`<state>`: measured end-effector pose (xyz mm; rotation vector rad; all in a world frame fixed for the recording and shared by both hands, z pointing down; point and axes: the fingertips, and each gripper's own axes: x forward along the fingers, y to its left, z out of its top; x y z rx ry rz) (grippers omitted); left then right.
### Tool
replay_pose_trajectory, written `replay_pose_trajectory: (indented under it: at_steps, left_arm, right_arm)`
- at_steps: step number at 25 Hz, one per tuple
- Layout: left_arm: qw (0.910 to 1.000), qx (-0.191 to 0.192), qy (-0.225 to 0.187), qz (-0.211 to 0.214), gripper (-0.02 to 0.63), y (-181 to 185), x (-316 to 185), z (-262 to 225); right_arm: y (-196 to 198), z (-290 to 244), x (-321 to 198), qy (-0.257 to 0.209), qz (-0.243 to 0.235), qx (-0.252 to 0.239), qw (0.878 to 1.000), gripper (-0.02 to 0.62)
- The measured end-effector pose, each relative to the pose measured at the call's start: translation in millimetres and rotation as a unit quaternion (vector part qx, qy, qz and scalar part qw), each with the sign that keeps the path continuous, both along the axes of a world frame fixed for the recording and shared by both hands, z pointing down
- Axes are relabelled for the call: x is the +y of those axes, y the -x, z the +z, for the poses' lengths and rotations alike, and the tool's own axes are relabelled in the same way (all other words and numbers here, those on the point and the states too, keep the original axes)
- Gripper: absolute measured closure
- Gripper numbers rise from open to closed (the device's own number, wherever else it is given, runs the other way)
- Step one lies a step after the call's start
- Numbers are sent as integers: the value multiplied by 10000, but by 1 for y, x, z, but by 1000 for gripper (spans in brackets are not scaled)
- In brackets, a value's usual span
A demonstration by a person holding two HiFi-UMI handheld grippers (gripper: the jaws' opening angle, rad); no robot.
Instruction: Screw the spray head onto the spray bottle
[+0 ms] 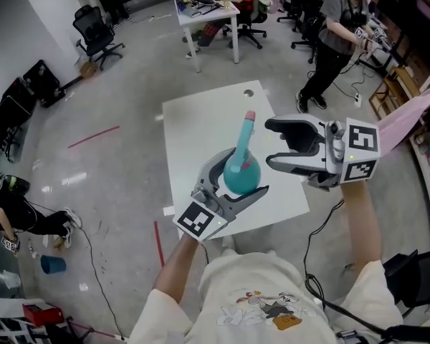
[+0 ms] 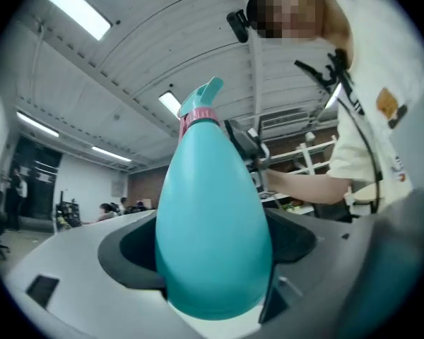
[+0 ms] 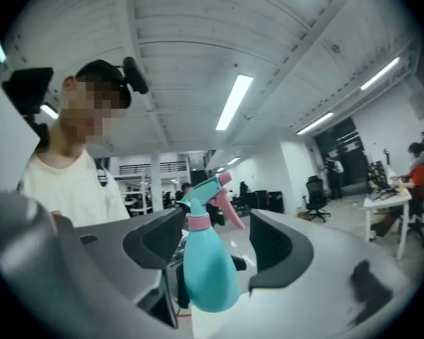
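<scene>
A teal spray bottle [image 1: 241,175] with a teal spray head [image 1: 249,117], pink collar and pink trigger is held up above the white table [image 1: 198,131]. My left gripper [image 1: 236,182] is shut on the bottle's round body, one jaw on each side [image 2: 212,239]. The spray head [image 2: 201,102] sits on top of the neck. My right gripper [image 1: 269,144] stands open just right of the neck, its jaws apart from the bottle. In the right gripper view the bottle [image 3: 209,270] and spray head [image 3: 209,195] show beyond the wide jaws, with nothing pressed between them.
The small white table has a hole [image 1: 249,92] near its far edge. A person [image 1: 335,27] stands at the upper right near desks and cables. Another desk [image 1: 208,11] and office chairs [image 1: 97,31] lie farther back. A blue cup [image 1: 54,264] sits on the floor at left.
</scene>
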<state>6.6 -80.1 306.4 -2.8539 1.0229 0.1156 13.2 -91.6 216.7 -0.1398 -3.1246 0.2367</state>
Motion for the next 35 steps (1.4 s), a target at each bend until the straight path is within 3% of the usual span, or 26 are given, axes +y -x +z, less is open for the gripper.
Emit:
replay_pose_trajectory:
  at_steps: [3, 6, 10, 15, 16, 18, 19, 23, 28, 35]
  left_arm:
    - [9954, -35, 181, 940, 181, -10, 27, 3]
    - [9874, -188, 276, 1544, 181, -16, 45, 6]
    - [9807, -533, 266, 1864, 181, -29, 50, 7]
    - [9769, -590, 266, 2038, 181, -40, 47, 8]
    - [9756, -595, 282, 2092, 181, -41, 48, 8]
    - [9730, -643, 303, 2195, 181, -41, 51, 11]
    - [9722, -673, 307, 2222, 181, -41, 52, 13]
    - [9714, -704, 335, 2242, 181, -38, 58, 16]
    - [9750, -661, 459, 2070, 181, -34, 56, 19]
    - [9751, -1090, 765, 1772, 181, -34, 48, 33]
  right_arm:
    - [-6, -1, 15, -362, -818, 97, 9959, 289]
    - [-4, 7, 32, -704, -1441, 379, 9863, 275]
    - [1, 9, 52, -800, -2196, 544, 9708, 276]
    - [1, 12, 67, -669, -2764, 658, 9565, 283]
    - [2, 11, 69, -640, -2793, 644, 9559, 297]
    - [3, 10, 70, -623, -2805, 629, 9558, 400]
    - [2, 11, 71, -626, -2827, 638, 9550, 421]
    - [6, 15, 81, -780, -2844, 694, 9530, 448]
    - [11, 18, 78, -890, -2529, 764, 9604, 458]
    - [6, 37, 66, -1170, -2167, 1453, 9582, 460]
